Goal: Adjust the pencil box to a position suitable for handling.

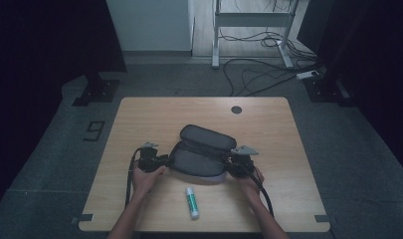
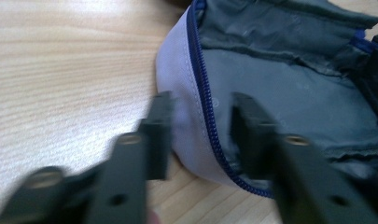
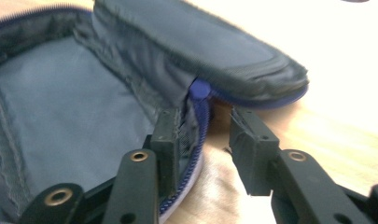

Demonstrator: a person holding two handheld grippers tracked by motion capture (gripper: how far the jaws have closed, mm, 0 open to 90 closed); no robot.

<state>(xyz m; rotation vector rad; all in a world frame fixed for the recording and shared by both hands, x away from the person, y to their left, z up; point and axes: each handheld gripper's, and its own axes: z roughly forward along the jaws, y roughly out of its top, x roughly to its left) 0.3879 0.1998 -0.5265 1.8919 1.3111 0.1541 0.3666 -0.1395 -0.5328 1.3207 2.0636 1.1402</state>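
Note:
A pencil case (image 1: 199, 162) lies unzipped at the table's middle, its lid (image 1: 207, 136) folded back toward the far side. It has a pale lavender shell, a blue zip and a grey lining (image 2: 289, 88). My left gripper (image 1: 164, 160) is at the case's left end. Its open jaws (image 2: 201, 107) straddle the zipped rim, one outside the wall and one inside. At the right end sits my right gripper (image 1: 230, 160), also open (image 3: 205, 119). One of its jaws is inside against the rim, near the blue zip pull (image 3: 200, 88), and the other stands clear outside.
A white glue stick with a green label (image 1: 191, 195) lies near the table's front edge, between the person's forearms. The wooden table (image 1: 139, 119) has a dark cable hole (image 1: 236, 109) at the back. Cables trail on the floor beyond.

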